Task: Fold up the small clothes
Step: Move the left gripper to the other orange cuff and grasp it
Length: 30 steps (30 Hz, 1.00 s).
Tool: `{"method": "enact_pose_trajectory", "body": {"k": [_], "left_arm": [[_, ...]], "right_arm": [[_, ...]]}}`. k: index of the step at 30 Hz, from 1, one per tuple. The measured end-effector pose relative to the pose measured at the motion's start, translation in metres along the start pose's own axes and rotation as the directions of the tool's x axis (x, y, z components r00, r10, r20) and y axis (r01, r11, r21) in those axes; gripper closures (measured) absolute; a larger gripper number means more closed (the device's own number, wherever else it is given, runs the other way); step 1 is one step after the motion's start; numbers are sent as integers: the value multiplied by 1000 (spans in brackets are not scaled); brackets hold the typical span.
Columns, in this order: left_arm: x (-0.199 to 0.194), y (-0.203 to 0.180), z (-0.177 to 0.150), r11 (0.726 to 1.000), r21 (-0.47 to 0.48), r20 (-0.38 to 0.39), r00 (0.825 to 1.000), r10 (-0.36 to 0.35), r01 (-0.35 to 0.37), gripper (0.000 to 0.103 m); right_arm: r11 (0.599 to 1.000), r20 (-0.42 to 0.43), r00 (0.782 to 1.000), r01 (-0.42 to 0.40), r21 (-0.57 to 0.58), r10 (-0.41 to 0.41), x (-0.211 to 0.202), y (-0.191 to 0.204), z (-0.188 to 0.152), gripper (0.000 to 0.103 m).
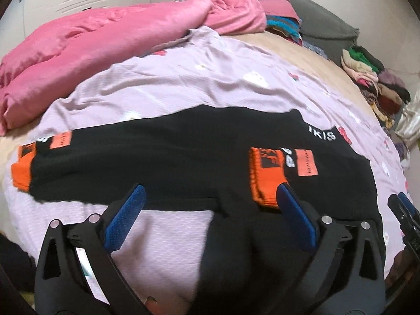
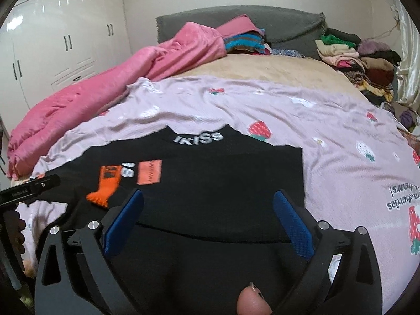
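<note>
Soft even indoor light, mildly dim, no hard shadows; glare streaks on the glossy wardrobe (image 2: 65,34), heavy fisheye bend and dark vignette at the corners, motion smear across the sheet (image 1: 183,78) and black garment (image 2: 210,165), tongs sharp.

The black top (image 2: 210,168) is matt knit cloth with ribbed orange cuffs (image 1: 263,176) and flat printed orange patches (image 1: 306,163). Under it the lilac sheet (image 2: 328,141) is thin, soft cloth, lightly creased, with printed strawberries. The pink blanket (image 1: 86,42) looks plush, with a faint sheen. The grey headboard (image 2: 283,23) is matt, coarse fabric. The wardrobe (image 2: 60,34) doors are glossy and smooth, reflecting light. The left gripper (image 1: 210,197) and right gripper (image 2: 208,202) are matt black plastic with shiny metal pins; their blue pads (image 2: 124,223) are finely dimpled.
</note>
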<state>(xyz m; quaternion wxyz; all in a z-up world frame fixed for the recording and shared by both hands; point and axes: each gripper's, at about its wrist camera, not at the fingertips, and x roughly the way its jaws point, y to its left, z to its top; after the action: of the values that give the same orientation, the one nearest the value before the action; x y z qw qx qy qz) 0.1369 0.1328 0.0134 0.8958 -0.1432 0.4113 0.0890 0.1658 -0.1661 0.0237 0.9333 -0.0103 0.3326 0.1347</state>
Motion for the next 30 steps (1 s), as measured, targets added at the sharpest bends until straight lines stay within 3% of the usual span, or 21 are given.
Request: {"method": "enact_pose_trajectory", "body": {"k": [12,30], "left_arm": [[-24,78,-4,985,-158,34,997,69,-63,10],[-31,171,-18,931,-336,18,988,155,-140,10]], "right_arm": [[989,6,994,-106,-101,107,2,70,9,4],[934,-68,968,-250,-255,241,21,174,7,5]]}}
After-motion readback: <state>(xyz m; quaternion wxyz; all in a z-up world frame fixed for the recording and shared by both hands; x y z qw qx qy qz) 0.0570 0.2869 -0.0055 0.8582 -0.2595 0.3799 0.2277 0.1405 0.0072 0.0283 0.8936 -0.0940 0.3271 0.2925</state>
